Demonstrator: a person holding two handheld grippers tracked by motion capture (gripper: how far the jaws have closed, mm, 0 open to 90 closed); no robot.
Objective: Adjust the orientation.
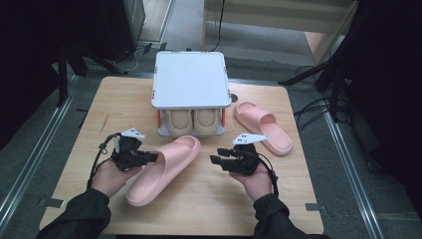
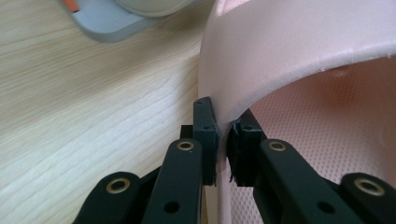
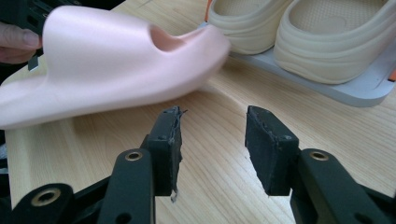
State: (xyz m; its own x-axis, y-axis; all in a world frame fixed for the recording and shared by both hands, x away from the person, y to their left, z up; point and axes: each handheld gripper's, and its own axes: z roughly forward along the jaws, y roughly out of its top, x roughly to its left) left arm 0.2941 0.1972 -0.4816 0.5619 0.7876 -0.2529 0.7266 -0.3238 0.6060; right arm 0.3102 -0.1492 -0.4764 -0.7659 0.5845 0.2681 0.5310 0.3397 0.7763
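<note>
A: High view first. Left gripper (image 1: 152,157) is pinching the near pink slipper (image 1: 164,169) at centre frame, by its strap edge. Slipper's lying diagonal on the table (image 1: 99,109), toe pointing up-right toward the shoe rack (image 1: 189,79).

B: And the right gripper (image 1: 215,160)?

A: Hovering just right of centre, jaws parted, holding nothing. Second pink slipper (image 1: 263,127) is lying right of the rack, apart from everything. Beige pair (image 1: 194,122) is sitting on the rack's lower shelf.

B: Left gripper view?

A: Jaws nearly closed, clamping the slipper's strap (image 2: 299,46) wall between the pads (image 2: 205,133), lower centre of frame.

B: Right gripper view?

A: Jaws standing wide apart, bottom of frame, bare wood between them. Slipper (image 3: 107,60) is hanging tilted in the upper left, toe raised off the table. Beige pair (image 3: 303,32) is at upper right.

B: So what step?

A: Looks like lifting it to go on the rack w/ the others. Next move prob. needs the toe aimed at a free shelf, maybe the right gripper steadying the other side. Grip's thin, so it could twist.
</note>
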